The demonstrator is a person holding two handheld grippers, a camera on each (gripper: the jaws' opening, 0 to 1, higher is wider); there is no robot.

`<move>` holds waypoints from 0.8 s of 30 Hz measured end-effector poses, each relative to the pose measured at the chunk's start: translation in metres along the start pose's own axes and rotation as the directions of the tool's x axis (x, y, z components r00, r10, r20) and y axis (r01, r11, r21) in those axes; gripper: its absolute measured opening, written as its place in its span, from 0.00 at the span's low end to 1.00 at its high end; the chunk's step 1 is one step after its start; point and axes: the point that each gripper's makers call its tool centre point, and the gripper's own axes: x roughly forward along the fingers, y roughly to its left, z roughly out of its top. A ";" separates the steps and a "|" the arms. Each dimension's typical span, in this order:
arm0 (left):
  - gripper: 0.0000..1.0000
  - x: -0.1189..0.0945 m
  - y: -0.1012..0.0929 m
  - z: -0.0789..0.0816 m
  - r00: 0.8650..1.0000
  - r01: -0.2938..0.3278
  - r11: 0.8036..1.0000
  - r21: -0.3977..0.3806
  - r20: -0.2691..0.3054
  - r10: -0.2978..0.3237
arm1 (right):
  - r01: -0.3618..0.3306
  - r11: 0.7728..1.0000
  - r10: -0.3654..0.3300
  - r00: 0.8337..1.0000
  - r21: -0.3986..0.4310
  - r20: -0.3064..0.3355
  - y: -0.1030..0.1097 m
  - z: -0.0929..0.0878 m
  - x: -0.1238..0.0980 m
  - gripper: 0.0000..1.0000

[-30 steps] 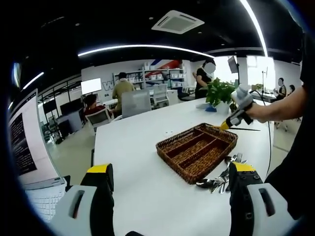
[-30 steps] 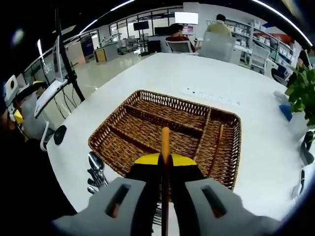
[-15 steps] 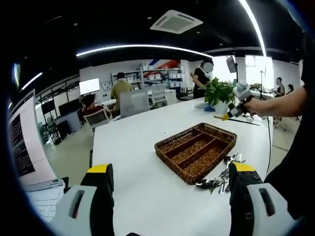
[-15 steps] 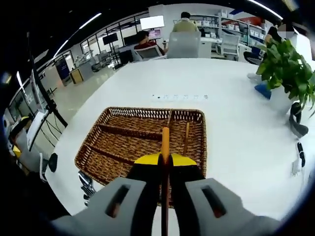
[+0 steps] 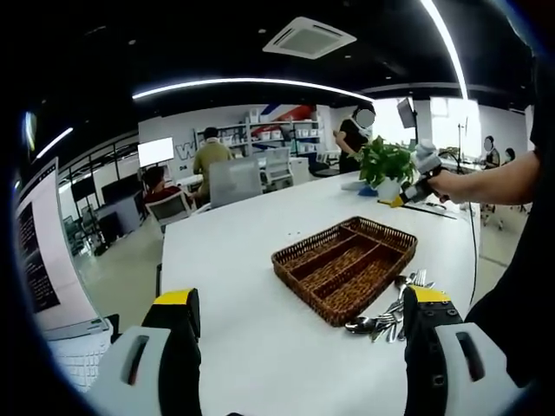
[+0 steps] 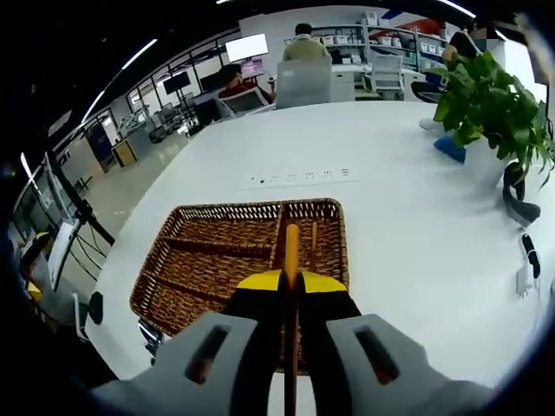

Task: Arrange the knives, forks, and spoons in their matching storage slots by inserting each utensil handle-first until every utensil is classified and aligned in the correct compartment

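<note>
Right tool (image 6: 291, 279) clamped on utensil handle (image 6: 291, 247)

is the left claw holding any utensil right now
No, the left claw stands open with nothing between its jaws, above the white table.

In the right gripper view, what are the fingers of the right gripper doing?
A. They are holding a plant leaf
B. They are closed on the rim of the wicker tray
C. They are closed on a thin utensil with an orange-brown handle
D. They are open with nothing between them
C: the right gripper is shut on the utensil, whose handle points out over the wicker tray.
</note>
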 end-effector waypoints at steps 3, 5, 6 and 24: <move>0.99 0.001 -0.001 0.000 1.000 0.004 1.000 0.002 -0.001 -0.004 | -0.002 1.000 0.002 1.000 0.011 -0.002 0.000 0.001 0.004 0.04; 0.99 0.002 0.000 0.000 1.000 0.004 1.000 -0.001 -0.002 -0.004 | -0.001 1.000 0.001 1.000 0.018 -0.002 -0.002 0.002 0.008 0.04; 0.99 0.002 0.000 0.000 1.000 0.003 1.000 -0.001 -0.003 -0.003 | 0.006 1.000 -0.006 1.000 0.022 0.003 -0.004 0.004 0.009 0.04; 0.99 0.010 0.006 -0.005 0.999 -0.001 1.000 -0.023 -0.037 0.000 | 0.027 0.999 -0.028 0.999 -0.018 -0.020 -0.010 0.016 0.042 0.04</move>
